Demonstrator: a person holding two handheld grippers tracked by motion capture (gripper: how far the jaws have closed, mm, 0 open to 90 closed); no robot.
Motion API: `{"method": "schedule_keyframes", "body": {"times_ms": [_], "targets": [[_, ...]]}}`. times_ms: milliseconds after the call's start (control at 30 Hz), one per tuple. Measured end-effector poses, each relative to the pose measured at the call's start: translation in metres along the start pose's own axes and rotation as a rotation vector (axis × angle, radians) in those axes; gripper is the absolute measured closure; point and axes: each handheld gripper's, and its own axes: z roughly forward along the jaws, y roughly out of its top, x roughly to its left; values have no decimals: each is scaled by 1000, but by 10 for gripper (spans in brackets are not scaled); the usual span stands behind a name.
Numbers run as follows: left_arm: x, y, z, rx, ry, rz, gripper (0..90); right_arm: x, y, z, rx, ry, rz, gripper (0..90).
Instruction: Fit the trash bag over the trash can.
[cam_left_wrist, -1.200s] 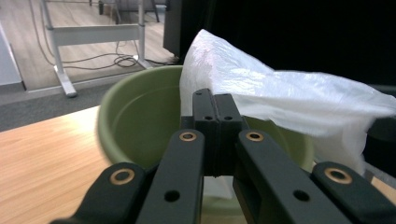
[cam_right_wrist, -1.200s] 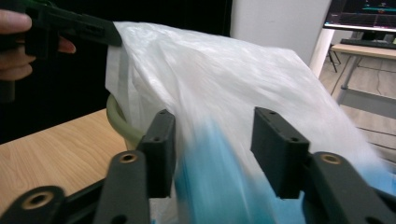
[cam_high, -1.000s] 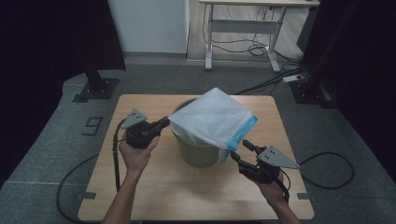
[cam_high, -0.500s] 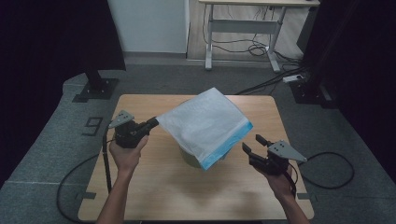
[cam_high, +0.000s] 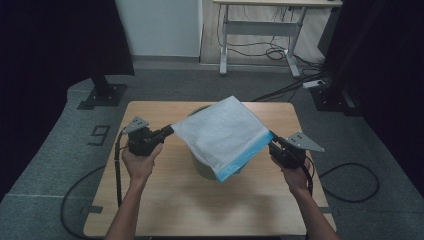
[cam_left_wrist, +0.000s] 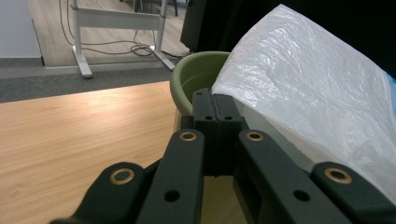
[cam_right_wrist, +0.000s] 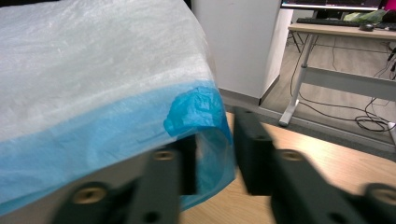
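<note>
The white plastic bag (cam_high: 220, 132) is held stretched in the air above the green bin (cam_high: 202, 167), which stands near the middle of the wooden table (cam_high: 165, 200). The bag's blue-banded edge hangs down on the near side of the bin, and most of the bin is covered from above.

The left gripper (cam_high: 167, 132) is clenched on the bag's left corner; in the left gripper view its jaws are seen pressed flat together at the bag's white edge (cam_left_wrist: 299, 88), with the bin's rim (cam_left_wrist: 196, 70) just behind them.

The right gripper (cam_high: 272, 140) is at the bag's right corner. Its jaws have just been closing, and in the right gripper view the blue hem (cam_right_wrist: 196, 112) is seen between them, yet a gap is left at one pad; a firm grasp cannot be told from that view.

Open table is seen on every side of the bin: a broad bare stretch toward the person, and narrower strips to the left and right, where both hands are held above the wood. The table's far edge lies close behind the bin.

Beyond the table, a black stand base (cam_high: 102, 95) is set on the grey floor left of the bin, a desk frame (cam_high: 260, 35) with loose cables stands far behind it, and a cable (cam_high: 350, 185) loops on the floor to the right. Nothing stands on the table between the grippers and the bin.
</note>
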Motion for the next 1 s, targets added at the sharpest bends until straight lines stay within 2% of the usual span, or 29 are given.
{"method": "schedule_keyframes", "body": {"times_ms": [100, 200, 333, 467, 533, 600, 667, 767, 900, 1000], "targets": [[-4, 2, 11, 13, -24, 8, 896, -4, 4, -7, -21, -13, 6, 876], [-12, 6, 22, 25, -46, 28, 895, -11, 11, -16, -45, -33, 9, 880], [-17, 9, 35, 46, -63, 32, 895, -20, 20, -25, -60, -63, 9, 882], [-17, 7, 39, 62, -73, 25, 894, -22, 27, -34, -89, -83, -1, 882], [-17, 5, 37, 67, -96, 22, 881, -22, 27, -35, -88, -82, 1, 882], [-18, 4, 31, 63, -110, 39, 744, -22, 26, -35, -76, -86, 4, 882], [-19, 3, 21, 49, -107, 38, 599, -24, 24, -33, -62, -93, 11, 882], [-20, 3, 8, 41, -129, 39, 467, -25, 20, -29, -44, -104, 23, 882], [-27, 4, -5, 8, -115, 57, 419, -22, 20, -26, -36, -97, 22, 882], [-37, 7, -7, -5, -115, 80, 412, -19, 21, -25, -35, -90, 20, 882]]}}
